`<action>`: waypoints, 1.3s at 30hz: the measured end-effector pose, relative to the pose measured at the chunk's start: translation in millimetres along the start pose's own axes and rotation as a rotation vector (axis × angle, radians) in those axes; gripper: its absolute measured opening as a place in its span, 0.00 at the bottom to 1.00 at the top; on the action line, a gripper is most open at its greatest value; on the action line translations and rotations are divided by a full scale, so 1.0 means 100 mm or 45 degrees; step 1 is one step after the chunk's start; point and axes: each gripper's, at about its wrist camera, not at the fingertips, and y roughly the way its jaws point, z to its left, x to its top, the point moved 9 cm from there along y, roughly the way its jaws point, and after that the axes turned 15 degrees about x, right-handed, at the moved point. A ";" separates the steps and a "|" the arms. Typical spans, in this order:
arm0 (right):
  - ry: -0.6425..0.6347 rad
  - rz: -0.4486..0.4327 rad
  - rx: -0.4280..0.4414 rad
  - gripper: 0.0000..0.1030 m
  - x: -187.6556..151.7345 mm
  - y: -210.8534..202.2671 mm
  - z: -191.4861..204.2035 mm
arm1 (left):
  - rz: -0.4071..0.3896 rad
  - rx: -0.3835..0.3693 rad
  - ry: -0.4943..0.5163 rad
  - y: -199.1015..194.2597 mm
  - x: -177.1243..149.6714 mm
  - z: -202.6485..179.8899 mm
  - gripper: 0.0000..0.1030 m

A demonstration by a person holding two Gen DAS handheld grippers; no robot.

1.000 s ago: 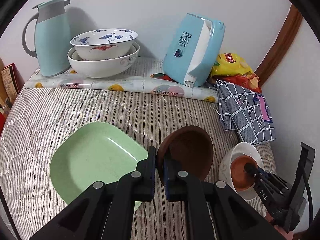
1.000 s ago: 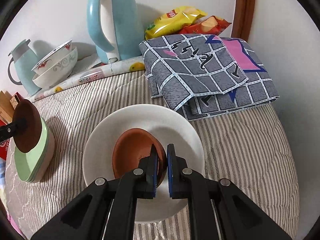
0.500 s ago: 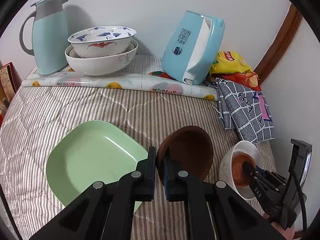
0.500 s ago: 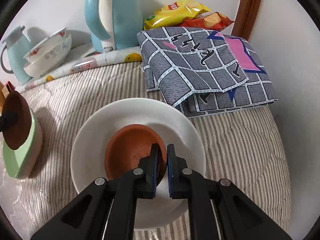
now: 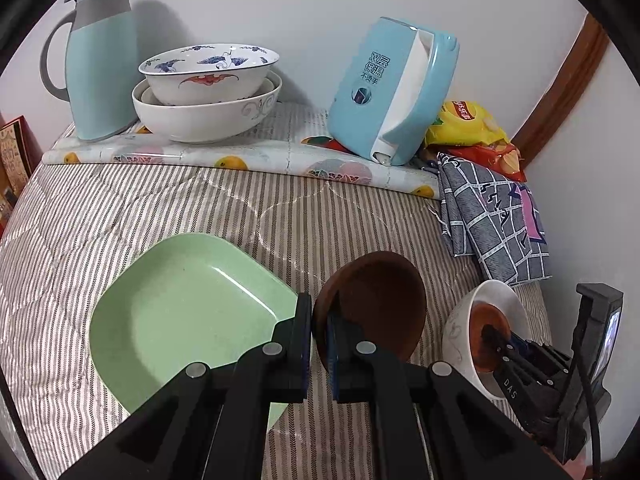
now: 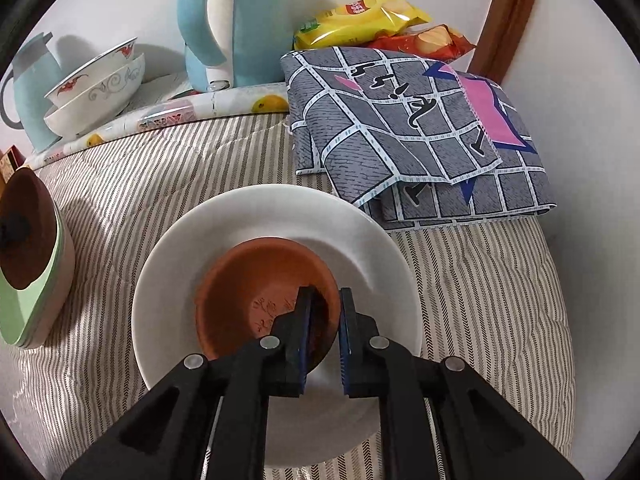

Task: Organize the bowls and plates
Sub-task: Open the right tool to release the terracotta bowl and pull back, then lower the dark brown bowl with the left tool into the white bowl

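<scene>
My left gripper (image 5: pixel 318 320) is shut on the rim of a dark brown saucer (image 5: pixel 376 300), held tilted just right of a pale green square plate (image 5: pixel 188 312) on the striped quilt. My right gripper (image 6: pixel 323 320) is over a white bowl (image 6: pixel 276 216) with a terracotta dish (image 6: pixel 248 280) lying in it. Its jaws are opening; the dish's near rim stands between them with a gap showing. The left wrist view shows that bowl (image 5: pixel 484 300) and right gripper (image 5: pixel 496 336) at the lower right. The right wrist view has the saucer (image 6: pixel 24 232) and green plate (image 6: pixel 36 304) at far left.
At the back, on a fruit-print mat (image 5: pixel 256 152), stand two nested patterned bowls (image 5: pixel 208 92), a pale blue jug (image 5: pixel 100 60) and a blue kettle (image 5: pixel 392 92). A folded grey checked cloth (image 6: pixel 420 128) and snack bags (image 6: pixel 360 16) lie right, by the wall.
The right gripper's jaws have parted around the terracotta dish's rim, and that gripper has rolled slightly. The left gripper still holds the brown saucer in the same place.
</scene>
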 end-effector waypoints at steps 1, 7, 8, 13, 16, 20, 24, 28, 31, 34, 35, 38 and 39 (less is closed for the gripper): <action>-0.004 0.003 -0.002 0.14 0.00 0.00 0.00 | 0.000 -0.003 -0.001 -0.01 0.00 0.00 0.07; -0.079 0.029 -0.027 0.26 0.00 0.04 0.07 | -0.012 -0.004 -0.008 -0.06 0.01 0.03 0.07; -0.087 0.027 -0.027 0.28 0.01 0.05 0.08 | -0.013 -0.003 -0.008 -0.07 0.01 0.03 0.07; -0.070 0.028 0.006 0.33 0.03 0.05 0.09 | -0.014 0.000 -0.009 -0.08 0.00 0.06 0.07; -0.070 0.016 -0.001 0.40 0.02 0.01 0.11 | -0.015 -0.002 0.000 -0.10 -0.02 0.04 0.07; -0.056 -0.034 0.016 0.44 0.02 -0.13 0.12 | -0.017 -0.005 0.008 -0.14 -0.06 -0.02 0.07; -0.048 -0.087 0.074 0.44 0.02 -0.32 0.14 | -0.017 -0.015 0.023 -0.20 -0.12 -0.13 0.07; 0.004 -0.164 0.115 0.44 -0.01 -0.60 0.03 | -0.021 -0.034 0.042 -0.27 -0.16 -0.28 0.07; 0.026 -0.205 0.101 0.44 -0.04 -0.78 -0.10 | -0.002 -0.078 0.053 -0.31 -0.22 -0.44 0.07; 0.045 -0.240 0.046 0.44 -0.11 -0.95 -0.28 | -0.011 -0.084 0.082 -0.36 -0.25 -0.59 0.07; 0.048 -0.246 0.027 0.44 -0.14 -0.99 -0.34 | -0.015 -0.087 0.092 -0.38 -0.25 -0.65 0.07; 0.081 -0.267 -0.008 0.44 -0.21 -1.11 -0.54 | -0.024 -0.096 0.126 -0.42 -0.27 -0.83 0.07; 0.093 -0.272 -0.008 0.44 -0.23 -1.14 -0.59 | -0.025 -0.096 0.137 -0.43 -0.28 -0.88 0.07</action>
